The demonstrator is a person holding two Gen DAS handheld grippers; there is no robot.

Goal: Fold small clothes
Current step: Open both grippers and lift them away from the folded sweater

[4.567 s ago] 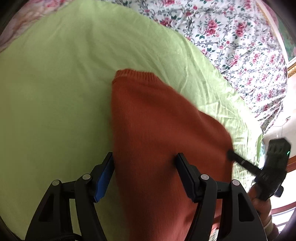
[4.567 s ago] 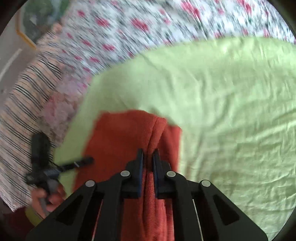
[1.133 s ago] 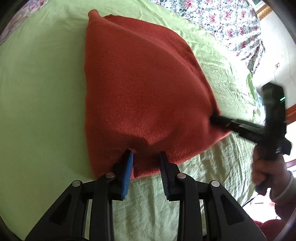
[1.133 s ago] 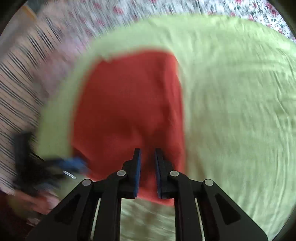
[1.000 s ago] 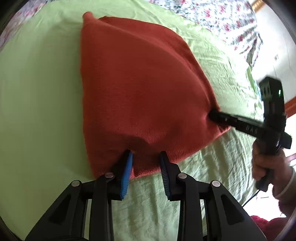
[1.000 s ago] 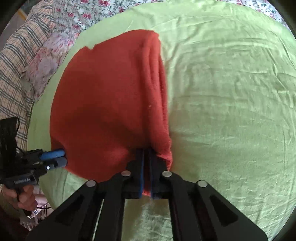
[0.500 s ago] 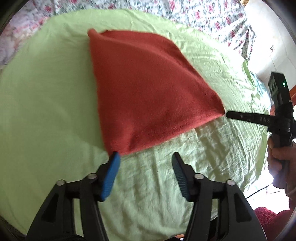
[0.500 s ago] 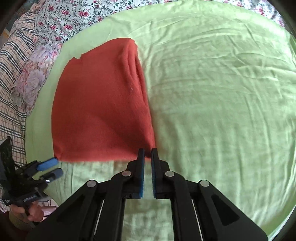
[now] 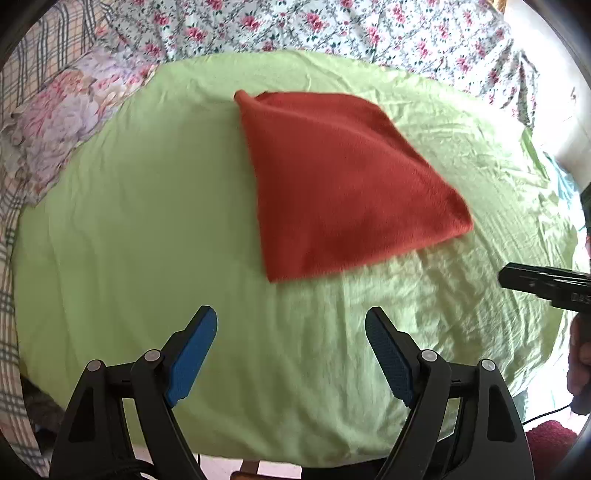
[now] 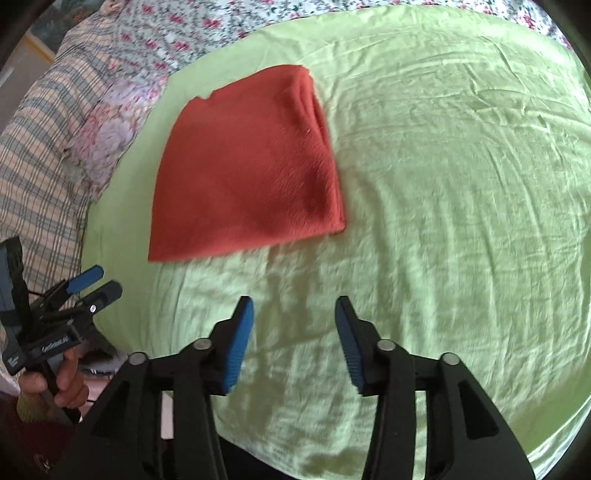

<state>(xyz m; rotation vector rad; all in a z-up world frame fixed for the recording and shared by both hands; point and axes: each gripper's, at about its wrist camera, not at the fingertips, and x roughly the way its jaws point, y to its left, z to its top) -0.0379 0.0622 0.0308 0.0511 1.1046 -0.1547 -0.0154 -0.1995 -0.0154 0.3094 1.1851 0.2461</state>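
Orange garment (image 9: 343, 184): knit cloth, fuzzy matt nap, looks thick and soft. Green sheet (image 9: 147, 221): thin woven cloth, matt with a slight sheen, finely creased. Floral bedspread (image 9: 332, 29): printed cloth, matt. Plaid blanket (image 10: 40, 155): woven check cloth, matt. Left tool (image 9: 291, 354) and right tool (image 10: 295, 343): black matt plastic arms, small bright metal pivot pins, fingers (image 9: 192, 354) faced with blue ribbed pads, rubbery-looking, matt.

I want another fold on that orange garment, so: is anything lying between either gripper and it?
Nothing visible. Only bare green sheet separates the left gripper and right gripper, both empty with jaws opening, from the folded orange garment.
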